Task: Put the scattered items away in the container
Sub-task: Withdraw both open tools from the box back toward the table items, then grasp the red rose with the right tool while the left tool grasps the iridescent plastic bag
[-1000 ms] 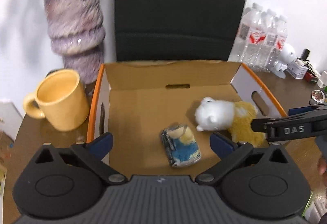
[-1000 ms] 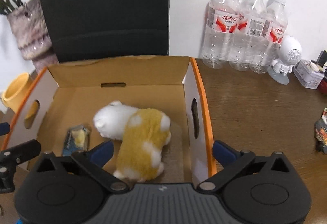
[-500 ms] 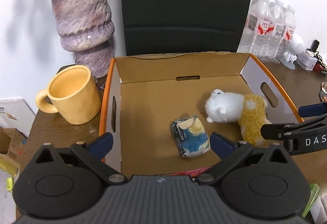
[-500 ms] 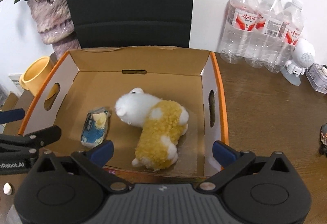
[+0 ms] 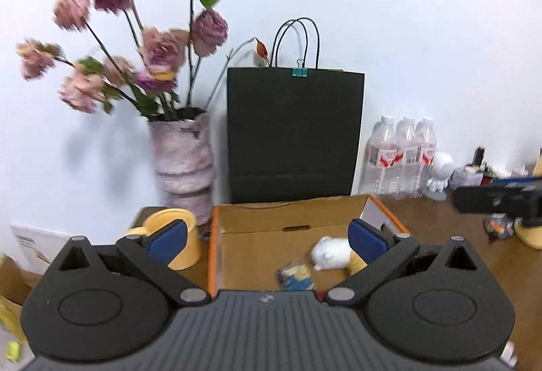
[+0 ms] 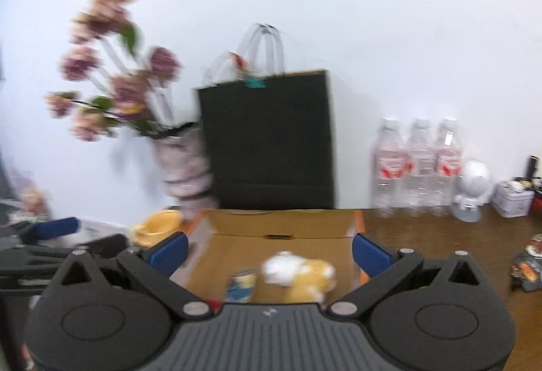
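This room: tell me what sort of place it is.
Probably a home or small office desk against a white wall: a wooden tabletop carries a vase of flowers, three water bottles, a yellow mug and a black paper bag.

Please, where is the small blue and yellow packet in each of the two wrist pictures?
Left wrist: the blue and yellow packet lies on the cardboard box floor, low centre, left of the plush toy.
Right wrist: the packet is low centre, again left of the toy.
Shared landmark: the black paper bag behind the box.

Orange-edged brown box (image 5: 216,255), white-and-yellow plush (image 5: 333,256), yellow mug (image 5: 179,235), black bag (image 5: 294,134)
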`<state>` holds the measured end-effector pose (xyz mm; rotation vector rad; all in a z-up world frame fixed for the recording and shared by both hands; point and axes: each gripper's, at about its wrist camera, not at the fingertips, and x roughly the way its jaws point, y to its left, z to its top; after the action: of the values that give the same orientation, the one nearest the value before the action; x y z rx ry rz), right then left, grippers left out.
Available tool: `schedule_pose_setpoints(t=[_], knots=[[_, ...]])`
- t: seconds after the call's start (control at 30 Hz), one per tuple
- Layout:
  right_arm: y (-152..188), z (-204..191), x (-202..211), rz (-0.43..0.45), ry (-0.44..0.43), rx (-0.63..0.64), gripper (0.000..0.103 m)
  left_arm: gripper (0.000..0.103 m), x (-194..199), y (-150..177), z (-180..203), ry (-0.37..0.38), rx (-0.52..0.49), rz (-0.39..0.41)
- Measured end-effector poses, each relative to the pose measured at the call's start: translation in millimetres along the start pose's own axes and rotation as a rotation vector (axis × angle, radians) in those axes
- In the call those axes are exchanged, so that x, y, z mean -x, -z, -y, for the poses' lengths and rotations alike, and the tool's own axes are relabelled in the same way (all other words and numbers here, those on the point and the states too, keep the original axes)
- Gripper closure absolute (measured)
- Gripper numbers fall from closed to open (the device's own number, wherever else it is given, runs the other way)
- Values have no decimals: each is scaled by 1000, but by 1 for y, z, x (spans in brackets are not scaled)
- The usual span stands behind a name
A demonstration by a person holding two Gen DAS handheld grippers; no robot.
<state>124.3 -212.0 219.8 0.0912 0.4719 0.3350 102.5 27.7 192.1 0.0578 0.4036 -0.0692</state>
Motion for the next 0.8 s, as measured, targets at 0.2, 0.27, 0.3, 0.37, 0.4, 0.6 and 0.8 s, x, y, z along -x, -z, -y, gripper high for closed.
schedule_pose_setpoints(t=[0.2,0.27,0.3,0.37,0.4,0.6,0.8], knots=[[62,-12,42,58,11,38,0,0,31,69,-5,84,12,-81],[106,-10,49,110,-101,62,0,0,28,102,-10,170,70,-131],[127,-9,48,105,-162,81,0,0,24,116,-12,198,95,-147],[160,-9,41,45,-207,92,0,0,18,135,-11,217,123,-149],[174,-10,36,4,-200,91,0,0,15,145,-10,226,137,-150],[219,-21,13,-123,-106,80,0,3,-2,181,-10,273,192,-157],[227,-31,-5,-171,-103,104,10,55,-7,200,-25,336,286,-176]])
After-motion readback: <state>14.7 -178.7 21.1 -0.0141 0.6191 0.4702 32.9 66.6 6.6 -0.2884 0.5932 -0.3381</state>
